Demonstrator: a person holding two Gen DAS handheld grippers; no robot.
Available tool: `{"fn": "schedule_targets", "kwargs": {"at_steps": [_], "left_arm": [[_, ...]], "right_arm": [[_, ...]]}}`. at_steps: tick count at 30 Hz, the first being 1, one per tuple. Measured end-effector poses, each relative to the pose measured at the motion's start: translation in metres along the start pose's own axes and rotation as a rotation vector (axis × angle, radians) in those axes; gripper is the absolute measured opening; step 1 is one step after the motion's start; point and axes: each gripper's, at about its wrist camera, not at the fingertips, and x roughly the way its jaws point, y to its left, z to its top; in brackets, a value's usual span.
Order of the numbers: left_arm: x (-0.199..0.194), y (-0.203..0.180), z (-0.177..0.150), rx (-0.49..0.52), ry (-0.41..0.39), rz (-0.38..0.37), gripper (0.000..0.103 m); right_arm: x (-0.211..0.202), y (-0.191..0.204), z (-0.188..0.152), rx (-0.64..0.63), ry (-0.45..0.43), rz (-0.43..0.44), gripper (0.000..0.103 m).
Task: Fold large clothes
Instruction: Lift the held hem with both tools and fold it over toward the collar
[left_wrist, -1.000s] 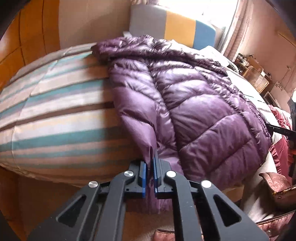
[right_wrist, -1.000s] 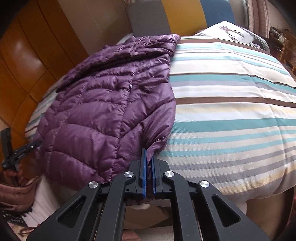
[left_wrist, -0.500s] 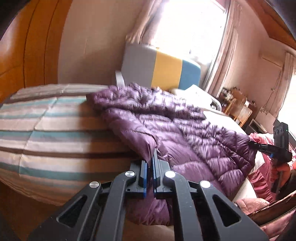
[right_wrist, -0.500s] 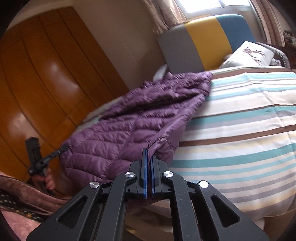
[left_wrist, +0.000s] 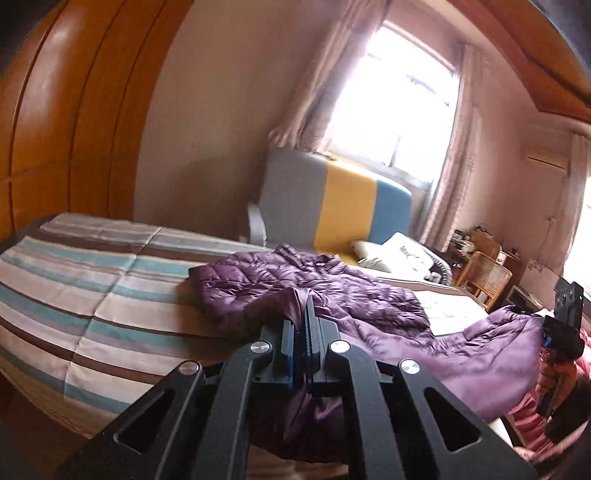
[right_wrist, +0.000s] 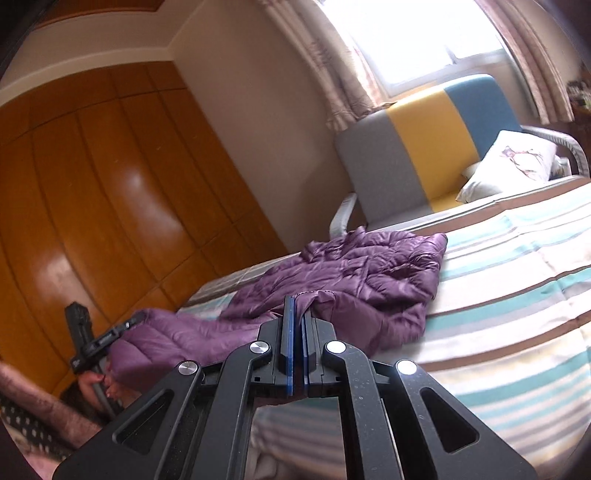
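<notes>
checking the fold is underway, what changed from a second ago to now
Both grippers, left gripper and right gripper, rose with the near hem of the purple jacket, lifting it off the striped quilt. Jaws stayed clamped on the fabric; the collar end stayed lying on the bed.

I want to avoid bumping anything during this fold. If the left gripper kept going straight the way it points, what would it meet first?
The left gripper, shut on the purple jacket, would probably run into that jacket's bunched far part on the striped bed. Depth is hard to judge.
</notes>
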Motion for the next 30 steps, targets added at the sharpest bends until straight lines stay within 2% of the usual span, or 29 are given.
{"fn": "schedule_targets", "kwargs": {"at_steps": [5, 14, 25, 30], "left_arm": [[0.046, 0.014, 0.013, -0.040, 0.069, 0.031, 0.004], [0.116, 0.017, 0.035, -0.032, 0.115, 0.089, 0.004], [0.213, 0.043, 0.037, -0.036, 0.243, 0.176, 0.004], [0.251, 0.057, 0.032, -0.086, 0.302, 0.189, 0.005]], "right_arm": [[0.039, -0.013, 0.024, 0.019, 0.010, -0.061, 0.003], [0.112, -0.046, 0.056, 0.072, 0.041, -0.153, 0.003], [0.187, -0.101, 0.063, 0.146, 0.108, -0.275, 0.003], [0.213, -0.125, 0.057, 0.196, 0.132, -0.316, 0.003]]}}
